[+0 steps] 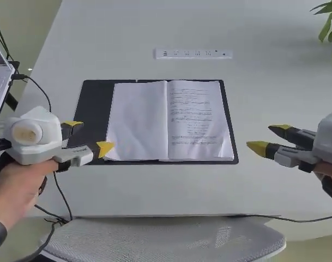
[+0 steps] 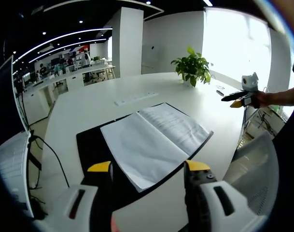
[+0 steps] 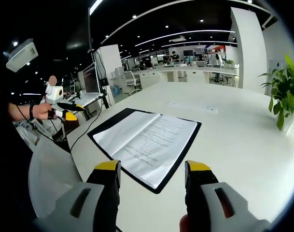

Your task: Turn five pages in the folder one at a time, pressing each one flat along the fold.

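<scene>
This is a big office: long rows of desks (image 3: 195,72), chairs (image 3: 135,80), a screen (image 3: 91,77), ceiling lights (image 3: 185,35) and a green plant (image 2: 192,68).

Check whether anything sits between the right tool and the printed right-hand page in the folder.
Nothing visible does. The right tool hangs open to the right of the folder, with only bare white table between it and the printed page. The power strip lies well beyond the folder, out of the path.
</scene>
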Available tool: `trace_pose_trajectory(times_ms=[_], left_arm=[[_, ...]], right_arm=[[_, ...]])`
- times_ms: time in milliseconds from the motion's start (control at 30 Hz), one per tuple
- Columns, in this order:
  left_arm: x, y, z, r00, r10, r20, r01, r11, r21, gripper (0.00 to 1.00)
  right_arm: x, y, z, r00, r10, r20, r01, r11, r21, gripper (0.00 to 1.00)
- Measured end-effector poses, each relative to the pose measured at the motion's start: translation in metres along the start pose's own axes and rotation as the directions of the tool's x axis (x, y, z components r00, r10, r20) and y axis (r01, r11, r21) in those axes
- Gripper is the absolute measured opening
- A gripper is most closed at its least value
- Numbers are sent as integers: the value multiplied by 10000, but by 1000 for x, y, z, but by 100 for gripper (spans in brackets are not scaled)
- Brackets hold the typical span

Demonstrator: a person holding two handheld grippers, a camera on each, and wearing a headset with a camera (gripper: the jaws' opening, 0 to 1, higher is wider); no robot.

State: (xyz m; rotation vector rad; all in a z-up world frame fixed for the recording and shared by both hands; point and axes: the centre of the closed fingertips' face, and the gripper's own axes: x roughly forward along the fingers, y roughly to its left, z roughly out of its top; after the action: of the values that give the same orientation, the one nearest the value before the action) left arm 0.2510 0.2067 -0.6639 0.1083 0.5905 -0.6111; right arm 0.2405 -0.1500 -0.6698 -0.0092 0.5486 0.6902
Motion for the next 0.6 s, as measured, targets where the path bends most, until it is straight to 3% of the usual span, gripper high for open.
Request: trace_pose_trajectory(times_ms=[400,600], left_arm=[[-18,-2,-2,9997,-77,215,85,9993,-354,69],[-28,-1,-7,9994,24,343,-3,9982,-604,74]], right_arm=[[-28,-4,-3,9982,-595,58,595,9982,-31,60],[-35,-2,-12,9973,-728,-59,728,9973,107,64]])
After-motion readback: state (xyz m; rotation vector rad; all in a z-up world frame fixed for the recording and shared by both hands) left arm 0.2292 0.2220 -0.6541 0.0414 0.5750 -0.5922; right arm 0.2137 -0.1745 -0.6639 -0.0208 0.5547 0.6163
